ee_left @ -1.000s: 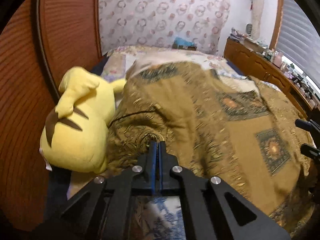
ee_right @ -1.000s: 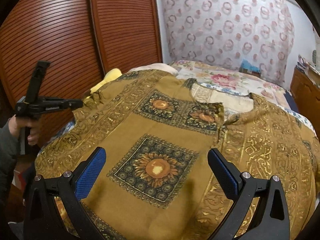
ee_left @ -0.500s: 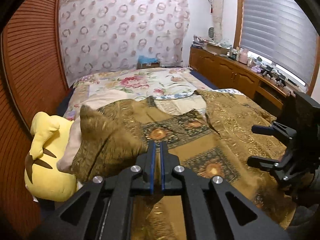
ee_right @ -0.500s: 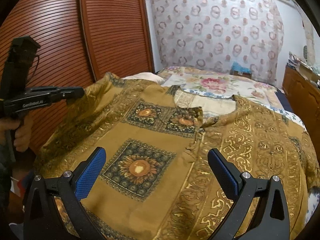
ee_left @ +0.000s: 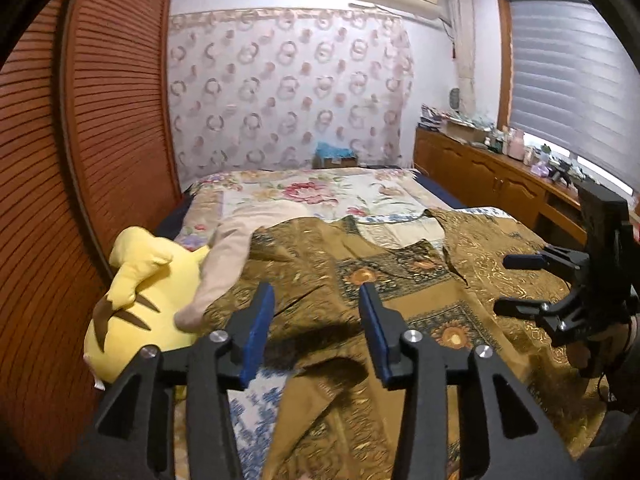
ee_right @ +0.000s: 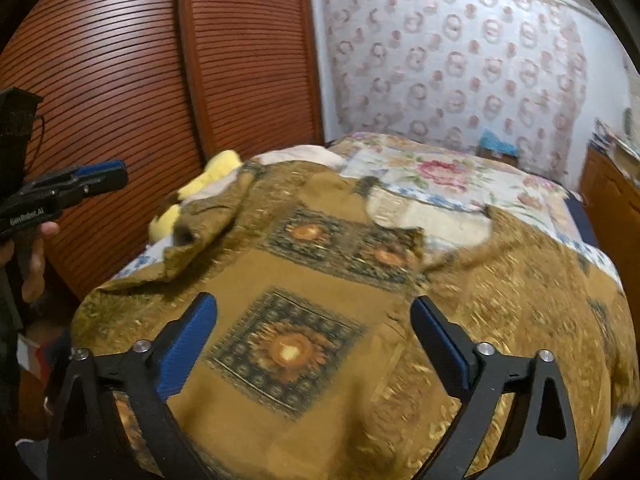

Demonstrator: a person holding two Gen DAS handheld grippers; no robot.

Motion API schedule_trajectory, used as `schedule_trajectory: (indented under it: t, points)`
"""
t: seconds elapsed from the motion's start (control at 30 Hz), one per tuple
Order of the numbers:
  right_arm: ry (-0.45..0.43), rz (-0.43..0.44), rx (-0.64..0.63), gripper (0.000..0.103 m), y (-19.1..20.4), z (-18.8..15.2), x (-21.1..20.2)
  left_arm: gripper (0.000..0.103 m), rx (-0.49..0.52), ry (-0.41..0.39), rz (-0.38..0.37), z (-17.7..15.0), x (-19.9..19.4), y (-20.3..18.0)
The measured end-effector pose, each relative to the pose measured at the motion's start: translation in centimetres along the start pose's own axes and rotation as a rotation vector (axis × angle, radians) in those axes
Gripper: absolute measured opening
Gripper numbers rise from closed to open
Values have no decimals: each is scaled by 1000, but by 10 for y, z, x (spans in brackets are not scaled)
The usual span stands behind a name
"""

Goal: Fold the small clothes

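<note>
A gold-brown patterned shirt (ee_right: 320, 280) lies spread front-up across the bed (ee_left: 320, 192), its open neckline toward the far end and its left sleeve (ee_right: 208, 224) bunched in a loose heap beside the yellow plush toy (ee_left: 136, 300). The left gripper (ee_left: 316, 320) hovers over that side with its blue-padded jaws apart and nothing between them — released, not holding cloth. The right gripper (ee_right: 314, 336) hangs over the chest of the shirt, jaws wide apart too, empty. By my reading the fold is only beginning: the sleeve has been dropped inward but sits crumpled rather than flat, so the step in hand is laying that side over the body. The next move likely calls for pinching the sleeve or side seam near the shoulder, drawing it taut, and setting it down in a straight line while the other gripper pins the chest. The lower hem is cut off beneath both grippers, the right sleeve runs out of view at the frame's edge, and the right wrist view is blurred, so fine creases there are hard to judge. A pale cloth (ee_left: 236, 248) lying between the toy and the shirt is partly covered — I cannot tell what it is.
</note>
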State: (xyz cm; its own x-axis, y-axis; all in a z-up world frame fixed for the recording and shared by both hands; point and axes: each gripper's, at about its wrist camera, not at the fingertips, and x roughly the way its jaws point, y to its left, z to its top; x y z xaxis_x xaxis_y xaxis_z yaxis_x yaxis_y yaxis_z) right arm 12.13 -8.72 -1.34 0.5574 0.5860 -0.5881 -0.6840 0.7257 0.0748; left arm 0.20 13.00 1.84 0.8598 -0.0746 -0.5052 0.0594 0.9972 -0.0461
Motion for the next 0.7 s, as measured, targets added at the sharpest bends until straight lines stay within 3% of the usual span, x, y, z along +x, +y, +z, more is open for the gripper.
schedule_trajectory:
  t: [0.27, 0.53, 0.7]
  points:
    - [13, 93, -133, 66, 35, 46, 37, 50, -56, -15, 75, -21, -14, 30]
    - [93, 238, -249, 61, 88, 75, 103, 52, -100, -20, 124, -39, -20, 52]
    - [194, 264, -323, 61, 115, 72, 147, 53, -114, -18, 135, -46, -21, 57]
